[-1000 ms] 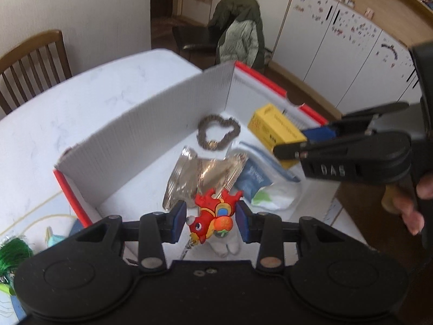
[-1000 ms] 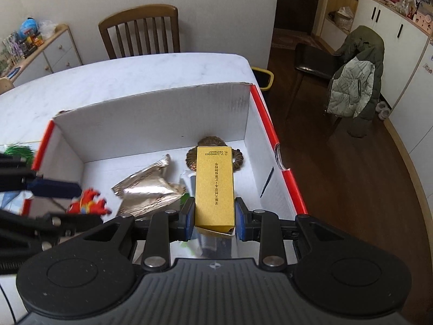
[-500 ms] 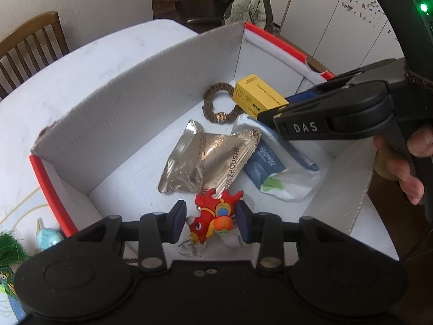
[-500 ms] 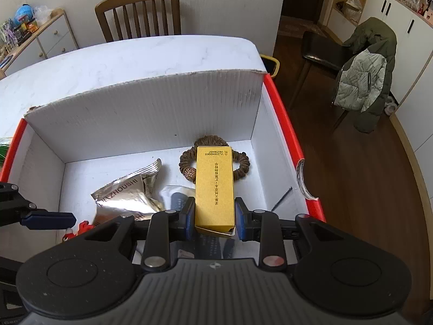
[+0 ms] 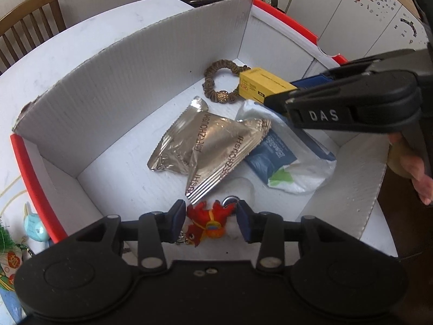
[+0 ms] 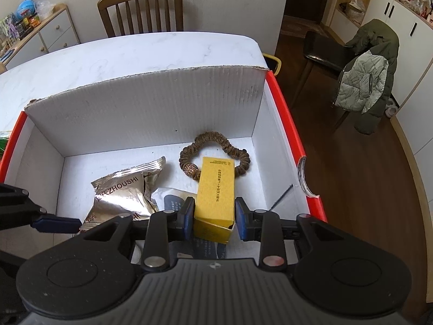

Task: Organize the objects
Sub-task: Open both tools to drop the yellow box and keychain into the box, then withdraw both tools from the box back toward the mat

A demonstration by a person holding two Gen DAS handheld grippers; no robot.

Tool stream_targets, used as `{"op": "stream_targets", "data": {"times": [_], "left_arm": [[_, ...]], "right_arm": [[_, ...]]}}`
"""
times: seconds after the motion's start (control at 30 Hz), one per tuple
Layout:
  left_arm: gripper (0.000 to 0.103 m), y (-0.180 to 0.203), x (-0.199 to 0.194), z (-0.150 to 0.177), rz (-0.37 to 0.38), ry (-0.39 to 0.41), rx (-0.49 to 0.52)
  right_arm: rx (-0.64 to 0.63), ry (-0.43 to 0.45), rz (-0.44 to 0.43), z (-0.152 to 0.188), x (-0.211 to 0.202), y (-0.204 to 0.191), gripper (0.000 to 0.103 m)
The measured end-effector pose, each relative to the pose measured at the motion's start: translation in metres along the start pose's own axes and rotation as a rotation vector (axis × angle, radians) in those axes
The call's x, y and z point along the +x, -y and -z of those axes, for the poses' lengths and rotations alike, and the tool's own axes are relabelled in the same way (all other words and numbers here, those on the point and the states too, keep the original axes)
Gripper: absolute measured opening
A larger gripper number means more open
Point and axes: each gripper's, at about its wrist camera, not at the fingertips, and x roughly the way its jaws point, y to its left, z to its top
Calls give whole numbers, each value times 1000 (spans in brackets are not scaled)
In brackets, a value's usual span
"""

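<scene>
Both grippers have dropped lower into the white box (image 6: 151,103) since the earlier frames, and its floor now fills most of each view. At the bottom centre of the left wrist picture, the left gripper (image 5: 210,220) has its blue pads spread a little wider than the red toy keychain (image 5: 208,222) lying between them; a gap shows on each side, so the toy looks released on the box floor, with its metal ring just above it. In the middle of that frame lies a crumpled silver snack packet (image 5: 208,146), overlapping a white-and-blue plastic pouch (image 5: 286,162) to its right. A brown scrunchie (image 5: 219,81) sits in the upper centre, near the far corner of the box.

In the right wrist picture, the right gripper (image 6: 215,216) sits at the lower centre around the yellow carton (image 6: 216,192). Its left pad presses the carton's side, while a thin gap shows at the right pad, so I cannot tell whether the grip is clenched or loosened. The carton's far end overlaps the scrunchie, and its near end lies over the pouch. A person's fingers (image 5: 422,184) show at the right edge of the left wrist view.
</scene>
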Motion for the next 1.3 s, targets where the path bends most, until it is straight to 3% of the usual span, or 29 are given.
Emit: {"op": "stream_targets", "data": {"times": [0.1,0.43,0.5,0.97,1.3], "left_arm": [[48,0,-1,0,-8,2,-6],[59,4,-19,4,-9,60,-18],[66,5,-25,5,-14,80,-25],[71,-4,-93,25,-15,238,-87],[78,-29,-143,53,-16,338,-108]], "right_arm": [[-2,3,0,2,-4,-1,33],[-16,35,-24,10,-28,-5,46],[-14,45,-31,12,-35,-5,48],[0,161,-121,21,-99,-19,56],[6,235,-178,23,-137,-57,62]]}}
